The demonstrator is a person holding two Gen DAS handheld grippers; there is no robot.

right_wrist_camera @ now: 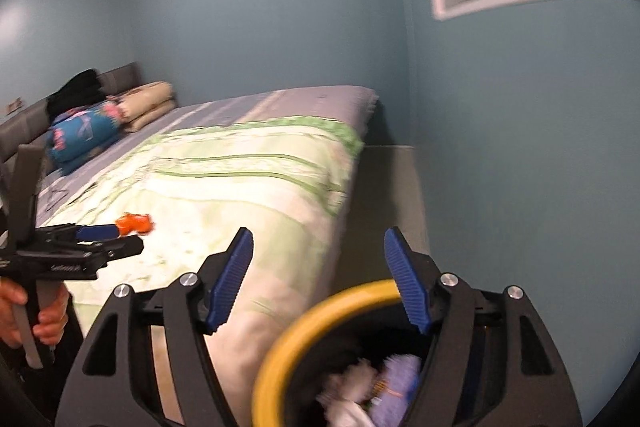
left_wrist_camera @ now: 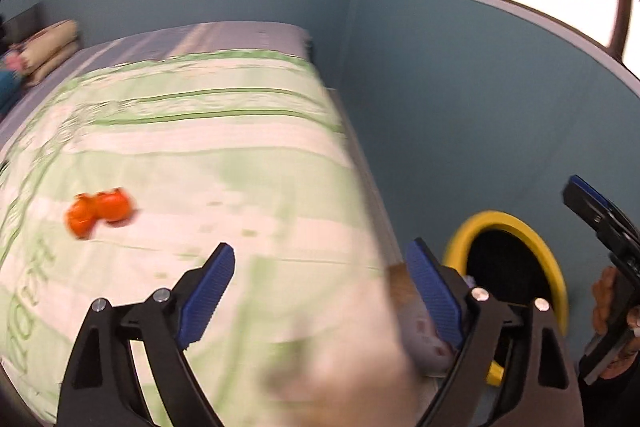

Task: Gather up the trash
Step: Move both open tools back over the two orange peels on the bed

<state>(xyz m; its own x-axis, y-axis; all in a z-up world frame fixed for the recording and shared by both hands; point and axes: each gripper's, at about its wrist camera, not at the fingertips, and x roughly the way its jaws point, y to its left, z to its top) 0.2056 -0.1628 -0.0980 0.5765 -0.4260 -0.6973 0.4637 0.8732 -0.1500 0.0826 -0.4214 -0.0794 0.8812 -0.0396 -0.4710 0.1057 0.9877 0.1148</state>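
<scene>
Room: I see blue walls, a bed with a pale green patterned quilt [left_wrist_camera: 208, 147]
Trash: crumpled orange wrapper [left_wrist_camera: 98, 213] on quilt, ten o'clock of my left gripper [left_wrist_camera: 320, 291]; fingers apart, empty
Bin: yellow-rimmed black trash bin [right_wrist_camera: 304, 327] under my right gripper [right_wrist_camera: 318, 281]; fingers apart, empty

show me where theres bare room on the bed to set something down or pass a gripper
Free: the wide stretch of green-and-white blanket between the orange wrapper and the bed's edge by the wall, and the grey sheet beyond it. Crowded: the head end, with pillows piled, and the yellow-rimmed bin, which holds trash.
</scene>
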